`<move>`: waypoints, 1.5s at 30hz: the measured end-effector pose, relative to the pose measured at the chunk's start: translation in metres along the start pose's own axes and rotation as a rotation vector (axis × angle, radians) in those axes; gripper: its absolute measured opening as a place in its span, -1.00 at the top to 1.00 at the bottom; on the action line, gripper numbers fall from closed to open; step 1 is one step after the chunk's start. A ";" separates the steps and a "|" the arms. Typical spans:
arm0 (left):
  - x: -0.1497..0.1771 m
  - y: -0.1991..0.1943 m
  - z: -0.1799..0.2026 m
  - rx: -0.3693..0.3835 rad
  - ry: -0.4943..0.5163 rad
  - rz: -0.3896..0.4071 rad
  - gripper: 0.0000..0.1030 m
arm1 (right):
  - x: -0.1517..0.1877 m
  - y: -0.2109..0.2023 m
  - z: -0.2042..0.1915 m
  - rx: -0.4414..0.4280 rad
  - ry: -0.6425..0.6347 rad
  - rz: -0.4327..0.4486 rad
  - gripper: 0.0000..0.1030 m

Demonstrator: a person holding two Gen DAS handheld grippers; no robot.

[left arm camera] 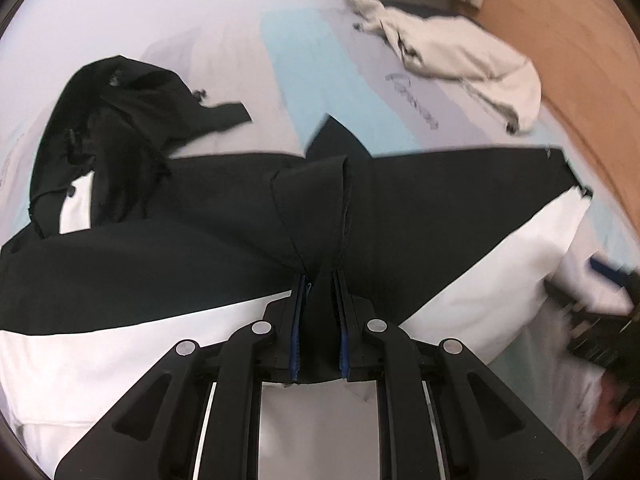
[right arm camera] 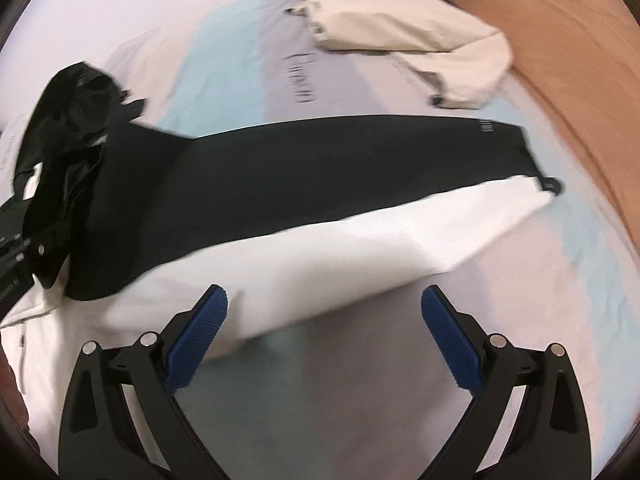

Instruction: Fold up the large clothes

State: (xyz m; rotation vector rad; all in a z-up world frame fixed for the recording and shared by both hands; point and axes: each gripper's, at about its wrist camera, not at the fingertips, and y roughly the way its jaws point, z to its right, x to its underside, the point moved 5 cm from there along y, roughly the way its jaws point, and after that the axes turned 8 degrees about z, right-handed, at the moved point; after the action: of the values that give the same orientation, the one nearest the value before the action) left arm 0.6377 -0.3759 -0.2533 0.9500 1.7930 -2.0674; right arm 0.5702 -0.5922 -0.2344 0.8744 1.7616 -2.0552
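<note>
A black-and-white jacket is spread on a bed covered by a sheet with pale blue and lilac bands. In the right wrist view the jacket is seen lying with its long axis running across the frame, from the crumpled black hood at the left to the hem end at the right, where the black panel lies on the far side and the white panel on the near side. In the left wrist view the hood is seen bunched at the upper left.

The left tool is clenched on a fold of black fabric, which is pinched between the blue pads and rises as a ridge pointing away from the camera. The right tool is released, its blue-padded fingers spread wide above the sheet, just beside the near white edge of the jacket; nothing is held between them.

A cream garment is seen crumpled farther up the bed, apart from the jacket, near a wooden headboard. In the left wrist view the same cream garment lies at the upper right. Both views are blurred.
</note>
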 end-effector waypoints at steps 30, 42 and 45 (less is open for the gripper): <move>0.012 0.043 -0.012 -0.152 -0.037 -0.068 -0.88 | -0.057 0.129 0.286 -0.017 0.681 -0.178 0.45; 0.003 0.020 -0.027 -0.117 -0.076 -0.022 -0.88 | -0.084 0.079 0.246 -0.024 0.569 -0.119 0.83; 0.001 0.002 -0.039 -0.097 -0.128 0.000 -0.88 | -0.099 0.049 0.203 -0.016 0.420 -0.039 0.84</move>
State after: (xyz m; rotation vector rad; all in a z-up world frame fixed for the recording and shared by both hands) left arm 0.6500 -0.3387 -0.2568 0.7736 1.8093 -1.9730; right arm 0.6237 -0.8144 -0.1984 1.3554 2.0072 -1.9834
